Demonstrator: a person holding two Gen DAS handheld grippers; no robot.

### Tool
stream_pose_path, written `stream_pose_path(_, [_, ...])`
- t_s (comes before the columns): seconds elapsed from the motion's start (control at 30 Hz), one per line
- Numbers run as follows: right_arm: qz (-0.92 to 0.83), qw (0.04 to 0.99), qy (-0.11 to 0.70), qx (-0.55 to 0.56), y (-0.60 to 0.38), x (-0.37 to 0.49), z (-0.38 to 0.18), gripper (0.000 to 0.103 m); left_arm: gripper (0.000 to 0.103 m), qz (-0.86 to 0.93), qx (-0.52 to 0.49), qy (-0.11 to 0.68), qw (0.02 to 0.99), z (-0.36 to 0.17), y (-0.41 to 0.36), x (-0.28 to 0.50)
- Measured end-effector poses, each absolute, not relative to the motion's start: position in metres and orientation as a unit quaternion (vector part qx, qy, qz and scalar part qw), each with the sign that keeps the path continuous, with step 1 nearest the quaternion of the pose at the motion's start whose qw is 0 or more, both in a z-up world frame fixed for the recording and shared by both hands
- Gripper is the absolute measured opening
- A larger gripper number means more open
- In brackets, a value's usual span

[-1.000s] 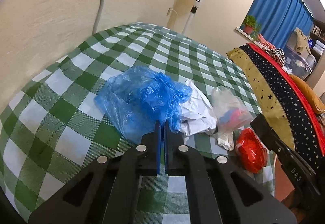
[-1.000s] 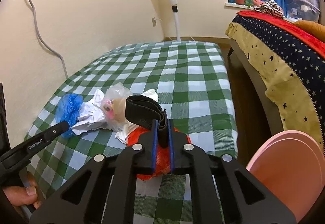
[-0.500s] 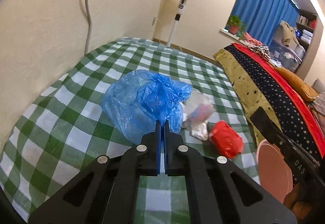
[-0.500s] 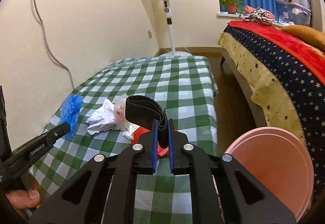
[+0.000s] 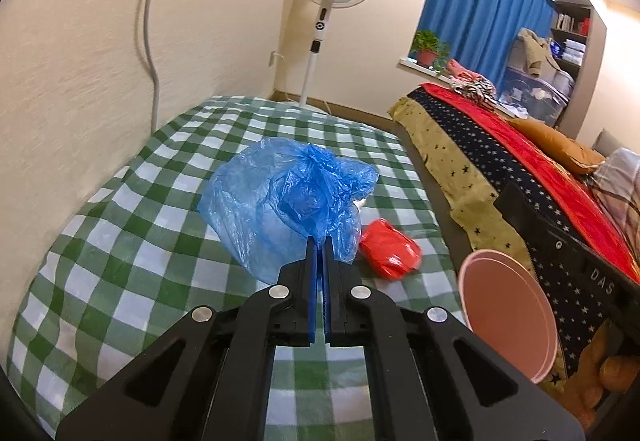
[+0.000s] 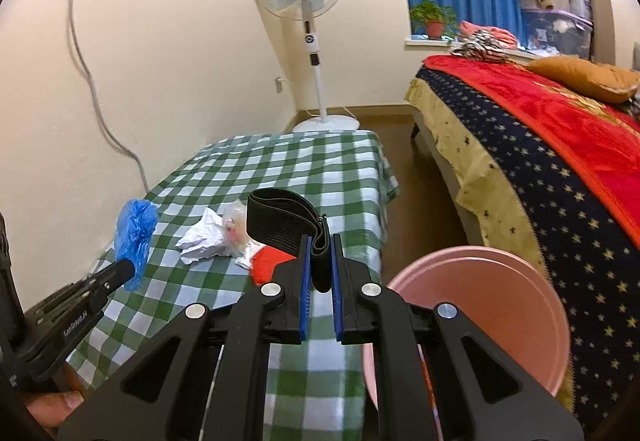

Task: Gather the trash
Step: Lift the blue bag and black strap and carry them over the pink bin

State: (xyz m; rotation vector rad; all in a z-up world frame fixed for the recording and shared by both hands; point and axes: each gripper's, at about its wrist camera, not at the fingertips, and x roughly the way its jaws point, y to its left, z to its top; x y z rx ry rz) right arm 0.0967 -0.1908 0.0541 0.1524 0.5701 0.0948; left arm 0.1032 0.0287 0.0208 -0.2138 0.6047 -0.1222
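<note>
My left gripper [image 5: 320, 245] is shut on a crumpled blue plastic bag [image 5: 288, 201] and holds it above the green checked table [image 5: 120, 241]; the bag also shows in the right wrist view [image 6: 135, 237]. My right gripper [image 6: 319, 245] is shut on a black elastic band [image 6: 280, 221], held above the table's near right edge. A red crumpled wrapper [image 5: 390, 255] lies on the table. Crumpled white paper [image 6: 200, 239] and a clear bag with pink contents [image 6: 234, 229] lie beside it. A pink bin [image 6: 472, 321] stands on the floor right of the table.
A white standing fan [image 6: 308, 41] is behind the table by the wall. A bed with a starry cover and red blanket [image 6: 540, 161] fills the right side. A grey cable [image 5: 150, 21] runs down the wall. Bare floor [image 6: 420, 209] lies between table and bed.
Both grippers have risen and pulled back from the table with their loads. The blue bag is lifted off the cloth. The pink bin has come further into both views.
</note>
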Motion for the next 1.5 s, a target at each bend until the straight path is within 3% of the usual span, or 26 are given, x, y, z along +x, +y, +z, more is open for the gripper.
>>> stream_pose_path(0.9, [-0.02, 0.963, 0.262, 0.068, -0.268, 0.035, 0.094, 0.009, 0.002, -0.127, -0.088, 0.279, 0.948, 0.038, -0.025, 0.076])
stream_pose_path(1.5, [-0.08, 0.954, 0.27, 0.108, -0.312, 0.037, 0.058, 0.009, 0.002, -0.144, -0.068, 0.29, 0.944, 0.028, -0.057, 0.083])
